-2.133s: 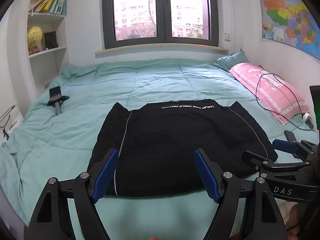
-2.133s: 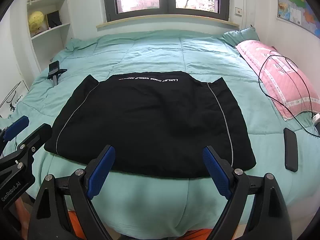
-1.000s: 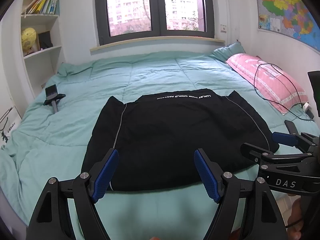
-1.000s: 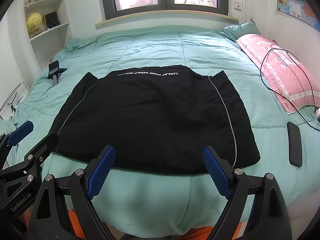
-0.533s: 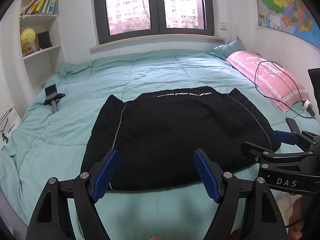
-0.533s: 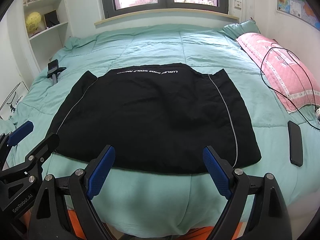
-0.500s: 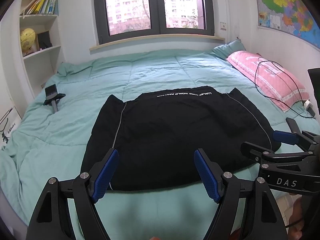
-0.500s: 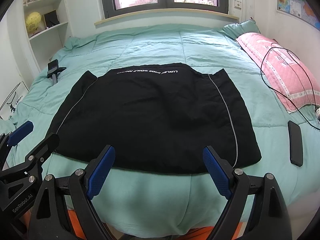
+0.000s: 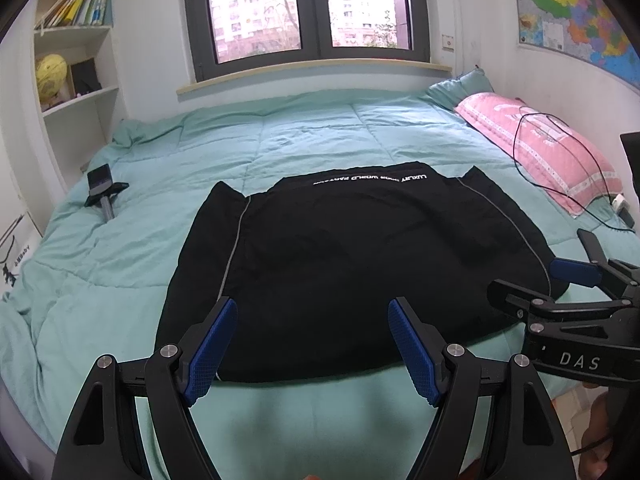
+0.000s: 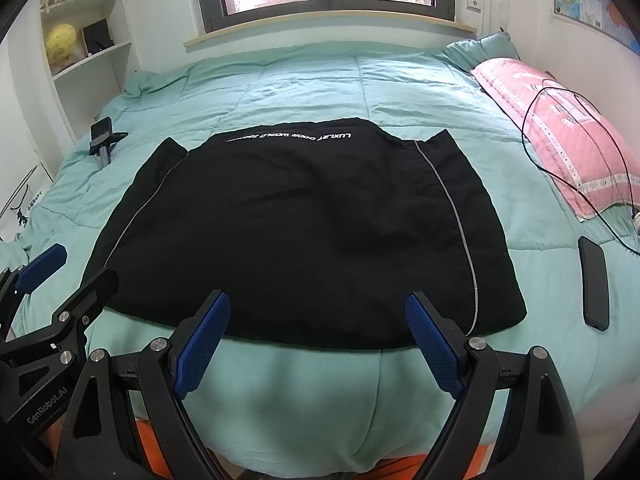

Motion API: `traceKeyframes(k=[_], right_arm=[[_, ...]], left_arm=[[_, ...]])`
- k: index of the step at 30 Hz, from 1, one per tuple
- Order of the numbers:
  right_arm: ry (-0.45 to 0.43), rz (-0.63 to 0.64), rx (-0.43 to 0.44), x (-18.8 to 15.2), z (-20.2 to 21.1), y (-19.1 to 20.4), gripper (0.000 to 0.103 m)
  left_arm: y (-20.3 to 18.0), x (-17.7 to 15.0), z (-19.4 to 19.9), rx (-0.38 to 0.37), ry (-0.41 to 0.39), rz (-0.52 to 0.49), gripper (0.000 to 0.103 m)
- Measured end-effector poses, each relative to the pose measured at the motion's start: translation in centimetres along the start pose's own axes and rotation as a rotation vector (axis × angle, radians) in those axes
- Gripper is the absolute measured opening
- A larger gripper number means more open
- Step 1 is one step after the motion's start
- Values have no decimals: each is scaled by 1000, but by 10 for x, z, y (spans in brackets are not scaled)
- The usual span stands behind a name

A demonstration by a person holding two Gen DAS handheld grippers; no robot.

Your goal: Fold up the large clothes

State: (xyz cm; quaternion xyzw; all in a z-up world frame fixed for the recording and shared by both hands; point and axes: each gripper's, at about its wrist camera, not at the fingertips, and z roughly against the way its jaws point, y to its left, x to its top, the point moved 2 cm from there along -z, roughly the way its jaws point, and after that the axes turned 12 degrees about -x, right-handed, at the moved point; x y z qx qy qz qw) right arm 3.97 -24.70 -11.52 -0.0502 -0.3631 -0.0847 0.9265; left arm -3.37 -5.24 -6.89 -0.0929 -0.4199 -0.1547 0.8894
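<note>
Both grippers [image 9: 312,344] [image 10: 318,338] wide, empty.

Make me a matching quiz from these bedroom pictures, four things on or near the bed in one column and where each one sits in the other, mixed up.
Things:
1. black garment
2. pink pillow
3. dark phone
4. yellow globe

Places:
A. on the white shelf
B. spread flat mid-quilt
C. along the wall under the map, a cable across it
D. on the quilt right of the garment

Pairs: 1-B, 2-C, 3-D, 4-A
</note>
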Motion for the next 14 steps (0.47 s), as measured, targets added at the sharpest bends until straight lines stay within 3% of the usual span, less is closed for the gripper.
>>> traceKeyframes(k=[14], right_arm=[[6, 13, 7, -1, -5, 7, 91]], left_arm=[[4, 2, 2, 18, -18, 4, 79]])
